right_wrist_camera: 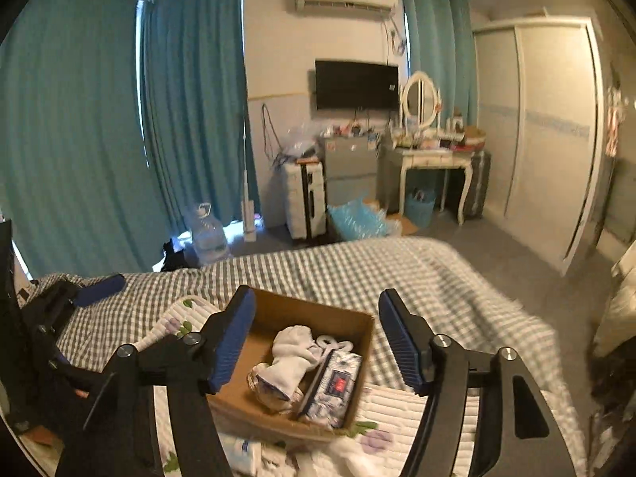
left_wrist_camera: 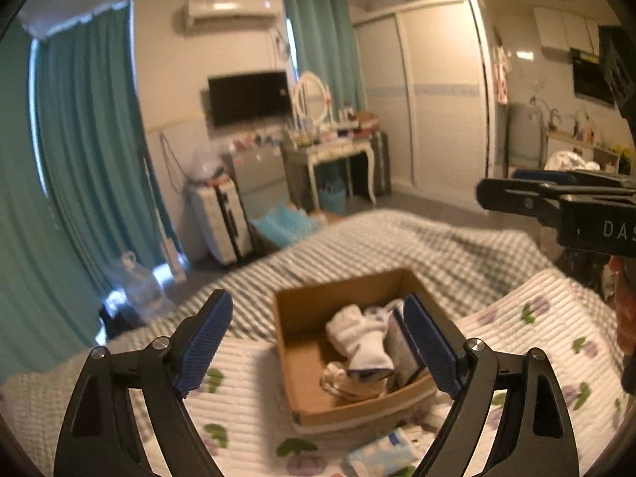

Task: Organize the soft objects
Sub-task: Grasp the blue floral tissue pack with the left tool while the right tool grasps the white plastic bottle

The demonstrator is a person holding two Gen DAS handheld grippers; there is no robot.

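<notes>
An open cardboard box sits on the bed. It holds rolled white socks, a beige bundle and a patterned tissue pack. My left gripper is open and empty above the box. My right gripper is open and empty above the box; it also shows in the left wrist view. The left gripper shows at the left edge of the right wrist view.
A white floral quilt lies over a grey checked blanket. A blue-and-white pack lies on the quilt in front of the box. Suitcase, dresser and wardrobe stand beyond the bed.
</notes>
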